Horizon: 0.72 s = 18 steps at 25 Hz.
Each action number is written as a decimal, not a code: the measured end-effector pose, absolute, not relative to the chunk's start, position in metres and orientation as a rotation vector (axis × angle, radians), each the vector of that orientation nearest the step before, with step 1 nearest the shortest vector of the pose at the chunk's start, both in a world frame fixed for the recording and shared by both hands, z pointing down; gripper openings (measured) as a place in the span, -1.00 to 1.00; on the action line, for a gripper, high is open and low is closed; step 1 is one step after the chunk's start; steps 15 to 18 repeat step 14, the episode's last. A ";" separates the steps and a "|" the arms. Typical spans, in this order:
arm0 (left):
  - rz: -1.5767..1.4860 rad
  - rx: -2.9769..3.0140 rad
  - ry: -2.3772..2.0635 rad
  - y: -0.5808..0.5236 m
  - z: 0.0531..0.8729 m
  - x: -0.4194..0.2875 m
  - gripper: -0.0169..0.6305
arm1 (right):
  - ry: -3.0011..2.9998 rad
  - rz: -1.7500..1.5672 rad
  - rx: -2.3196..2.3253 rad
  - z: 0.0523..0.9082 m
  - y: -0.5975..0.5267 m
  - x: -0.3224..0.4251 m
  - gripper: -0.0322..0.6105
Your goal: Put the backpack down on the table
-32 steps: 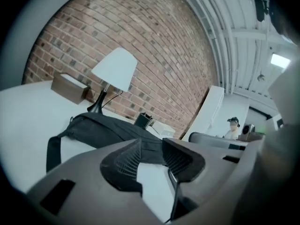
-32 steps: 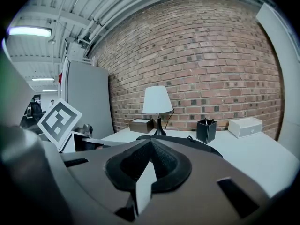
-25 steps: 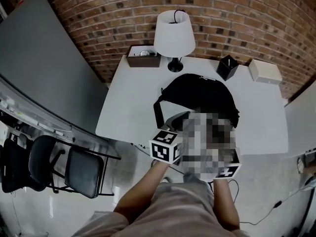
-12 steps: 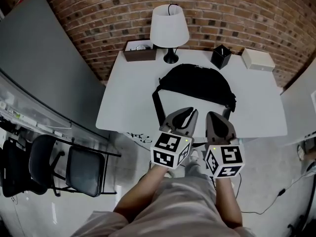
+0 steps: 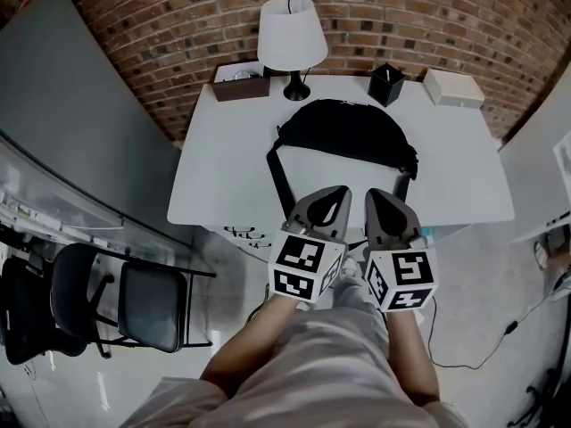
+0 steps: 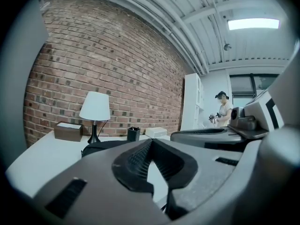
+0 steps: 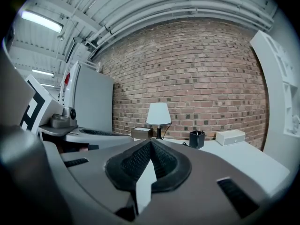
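The black backpack (image 5: pixel 343 132) lies on the white table (image 5: pixel 223 176), with one strap trailing toward the front edge. Both grippers hover side by side over that edge, short of the backpack and not touching it. My left gripper (image 5: pixel 335 192) is shut, its pads meeting with nothing between them (image 6: pixel 151 142). My right gripper (image 5: pixel 375 194) is shut and empty too (image 7: pixel 151 143). In the left gripper view the backpack (image 6: pixel 101 146) shows low beyond the jaws, with the right gripper's body alongside on the right.
At the back of the table stand a white lamp (image 5: pixel 292 29), a brown box (image 5: pixel 239 86), a black pen holder (image 5: pixel 385 83) and a white box (image 5: pixel 453 87). Black chairs (image 5: pixel 134 306) sit on the floor at left. A person (image 6: pixel 224 111) stands far off.
Both grippers have drawn back from the backpack toward the table's front edge. The left jaws have closed on nothing. The backpack stays lying on the table.
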<state>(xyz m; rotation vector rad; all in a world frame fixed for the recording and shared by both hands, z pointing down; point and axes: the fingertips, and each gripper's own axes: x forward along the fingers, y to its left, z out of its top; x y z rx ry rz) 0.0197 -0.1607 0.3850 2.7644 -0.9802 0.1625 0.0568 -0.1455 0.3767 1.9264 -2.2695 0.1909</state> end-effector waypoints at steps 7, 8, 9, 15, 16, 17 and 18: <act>0.164 2.771 -0.978 -0.159 0.385 0.014 -0.93 | -2.269 0.184 1.926 0.376 -0.146 0.050 -0.90; 0.163 2.770 -0.979 -0.159 0.385 0.012 -0.93 | -2.270 0.182 1.924 0.377 -0.146 0.049 -0.90; 0.162 2.768 -0.980 -0.159 0.387 0.011 -0.93 | -2.272 0.180 1.920 0.377 -0.147 0.047 -0.90; 0.162 2.756 -0.987 -0.164 0.391 0.005 -0.93 | -2.276 0.178 1.908 0.381 -0.150 0.042 -0.90; 0.162 2.756 -0.987 -0.164 0.391 0.005 -0.93 | -2.276 0.178 1.908 0.381 -0.150 0.042 -0.90; 0.162 2.756 -0.987 -0.164 0.391 0.005 -0.93 | -2.276 0.178 1.908 0.381 -0.150 0.042 -0.90; 0.162 2.756 -0.987 -0.164 0.391 0.005 -0.93 | -2.276 0.178 1.908 0.381 -0.150 0.042 -0.90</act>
